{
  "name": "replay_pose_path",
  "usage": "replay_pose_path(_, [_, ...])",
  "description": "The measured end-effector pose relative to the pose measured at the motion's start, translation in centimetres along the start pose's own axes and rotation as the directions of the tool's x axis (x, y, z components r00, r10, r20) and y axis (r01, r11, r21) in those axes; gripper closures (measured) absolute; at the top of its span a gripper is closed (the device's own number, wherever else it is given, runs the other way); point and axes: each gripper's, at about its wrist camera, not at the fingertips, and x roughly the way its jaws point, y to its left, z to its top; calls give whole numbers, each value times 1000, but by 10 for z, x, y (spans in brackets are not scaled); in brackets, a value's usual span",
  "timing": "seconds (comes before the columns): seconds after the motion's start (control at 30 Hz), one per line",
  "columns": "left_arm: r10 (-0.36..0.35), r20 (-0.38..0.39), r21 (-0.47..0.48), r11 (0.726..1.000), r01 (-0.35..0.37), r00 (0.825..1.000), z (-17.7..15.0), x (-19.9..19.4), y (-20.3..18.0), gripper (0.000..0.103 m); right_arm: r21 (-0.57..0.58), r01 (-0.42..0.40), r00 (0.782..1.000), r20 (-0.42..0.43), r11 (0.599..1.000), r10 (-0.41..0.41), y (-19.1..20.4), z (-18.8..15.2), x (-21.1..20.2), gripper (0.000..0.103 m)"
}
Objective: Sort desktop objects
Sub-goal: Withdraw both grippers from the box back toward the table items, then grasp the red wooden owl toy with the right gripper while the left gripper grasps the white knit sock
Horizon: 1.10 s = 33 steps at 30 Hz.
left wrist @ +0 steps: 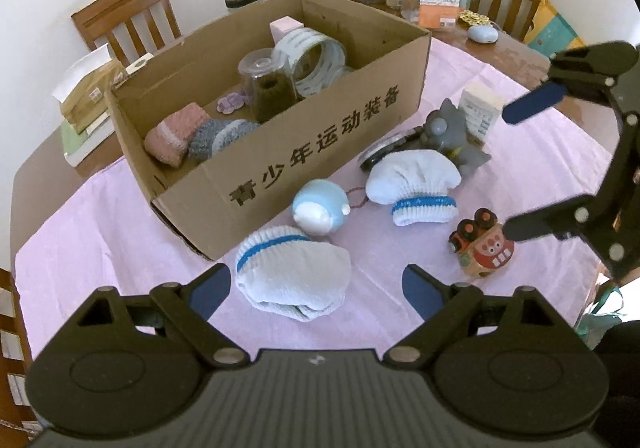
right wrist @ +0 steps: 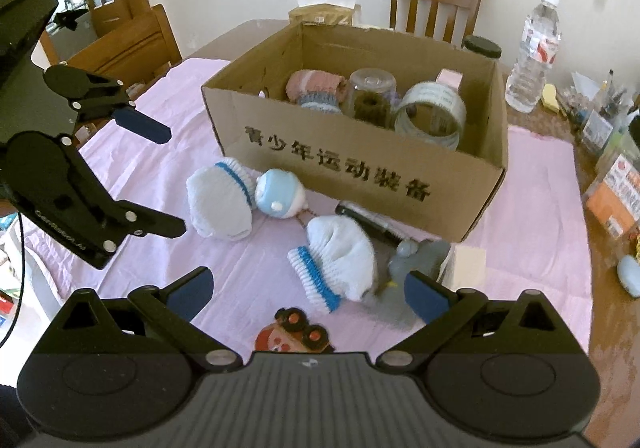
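Pink cloth covers the wooden table (left wrist: pixel 516 60), carrying an open brown cardboard box (left wrist: pixel 304 164) with a white-and-blue knitted sock (left wrist: pixel 292 280) just in front. Left gripper (left wrist: pixel 316 290) – fingers spread wide, empty – hangs over that sock. Right gripper (right wrist: pixel 310 294) – fingers wide, empty – hangs above a red wooden toy figure (right wrist: pixel 296 332).

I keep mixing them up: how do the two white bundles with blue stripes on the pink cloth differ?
The nearer bundle lies right by the cardboard box corner, between the left claw's open fingers; the farther bundle lies by the grey toy. The nearer one's blue-striped cuff points toward the box, the farther one's away from it. Both are white ribbed knit, balled up on the cloth.
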Motion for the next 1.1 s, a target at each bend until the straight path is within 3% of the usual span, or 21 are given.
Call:
replay_pose_path(0.53, [-10, -31, -89, 996, 7, 999, -20, 39, 15, 10, 57, 14, 998, -63, 998, -11, 7, -33, 18, 0])
replay_pose_path(1.1, [-3, -33, -46, 999, 1, 999, -17, 67, 20, 10, 120, 22, 994, -108, 993, -9, -6, -49, 29, 0])
